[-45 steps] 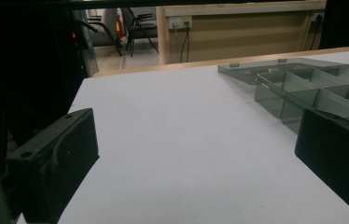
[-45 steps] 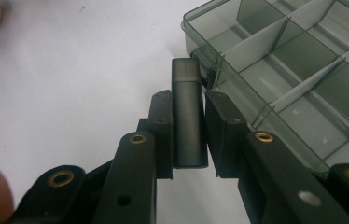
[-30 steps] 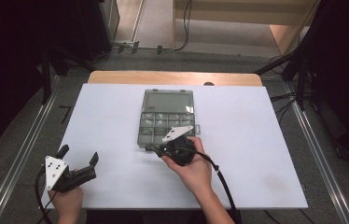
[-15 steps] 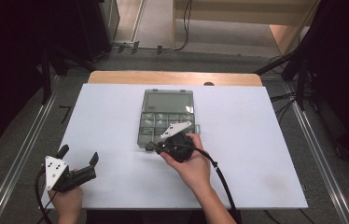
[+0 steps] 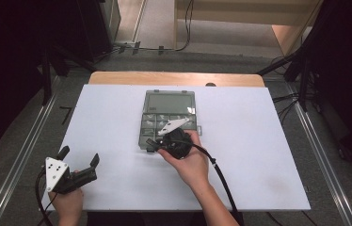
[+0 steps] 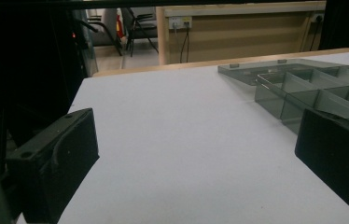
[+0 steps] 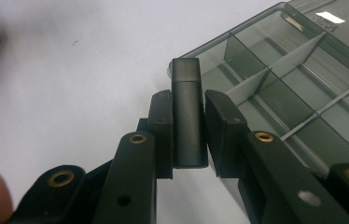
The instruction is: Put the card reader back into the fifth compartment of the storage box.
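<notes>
The right hand-held gripper [image 7: 187,135] pinches a small dark cylinder [image 7: 189,116] between its pads, at the near left corner of the compartment box [image 5: 168,117]. The cylinder stands upright along the jaws, its tip above the box's corner. The left hand-held gripper [image 5: 77,162] rests near the front left edge of the surface [image 5: 259,141], jaws spread and empty, well apart from the box.

Risks:
- The cylinder appears smooth and rounded; flat pads bear on narrow lines only, so it may rotate or slip out.
- The tip may strike the box rim or a divider and be knocked off line.
- The box looks light and nothing holds it; a side push may slide it across the smooth white surface.

Materials: the box is translucent grey plastic, rectangular, with thin dividers forming several compartments and its lid [image 5: 169,101] open flat behind. The cylinder is matt, dark and capped.
</notes>
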The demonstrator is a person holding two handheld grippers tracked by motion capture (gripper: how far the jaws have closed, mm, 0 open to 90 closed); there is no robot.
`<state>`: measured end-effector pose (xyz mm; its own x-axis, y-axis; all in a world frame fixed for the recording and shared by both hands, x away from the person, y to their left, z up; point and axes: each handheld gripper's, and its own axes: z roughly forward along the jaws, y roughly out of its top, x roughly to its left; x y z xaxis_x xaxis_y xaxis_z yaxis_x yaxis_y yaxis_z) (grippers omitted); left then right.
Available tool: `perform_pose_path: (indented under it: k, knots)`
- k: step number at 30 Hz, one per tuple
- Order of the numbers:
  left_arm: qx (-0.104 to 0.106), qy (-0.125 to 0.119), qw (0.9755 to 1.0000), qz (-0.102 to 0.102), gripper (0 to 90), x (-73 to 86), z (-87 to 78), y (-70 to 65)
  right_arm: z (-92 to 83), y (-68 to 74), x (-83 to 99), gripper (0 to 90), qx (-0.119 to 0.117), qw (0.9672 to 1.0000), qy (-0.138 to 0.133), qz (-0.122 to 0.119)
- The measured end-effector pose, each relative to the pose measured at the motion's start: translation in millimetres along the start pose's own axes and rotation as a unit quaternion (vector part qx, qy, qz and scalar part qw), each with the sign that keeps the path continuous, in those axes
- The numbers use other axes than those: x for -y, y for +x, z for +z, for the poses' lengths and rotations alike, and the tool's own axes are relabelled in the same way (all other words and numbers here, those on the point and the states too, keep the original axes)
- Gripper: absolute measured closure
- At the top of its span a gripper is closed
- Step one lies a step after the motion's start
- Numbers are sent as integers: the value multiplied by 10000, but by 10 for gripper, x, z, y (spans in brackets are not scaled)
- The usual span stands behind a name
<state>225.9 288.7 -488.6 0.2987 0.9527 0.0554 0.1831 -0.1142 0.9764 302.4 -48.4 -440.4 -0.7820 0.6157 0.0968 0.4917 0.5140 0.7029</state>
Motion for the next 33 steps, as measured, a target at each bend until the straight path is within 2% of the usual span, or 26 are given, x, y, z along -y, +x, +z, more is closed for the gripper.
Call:
perform_pose_path:
  k: [17,28,29,33]
  knots:
    - [7,-7,10000,-9,0,-1,-1,9,191,-19,-168,709,31,10000,48,36]
    - [-3,1,10000,2,0,-1,1,3,317,-93,-202,704,104,9996,73,270]
    - [-3,1,10000,3,0,-1,1,3,318,-98,-204,691,111,9995,50,298]
    - [-2,3,10000,9,0,-1,2,1,288,-124,-201,516,170,9989,-93,415]
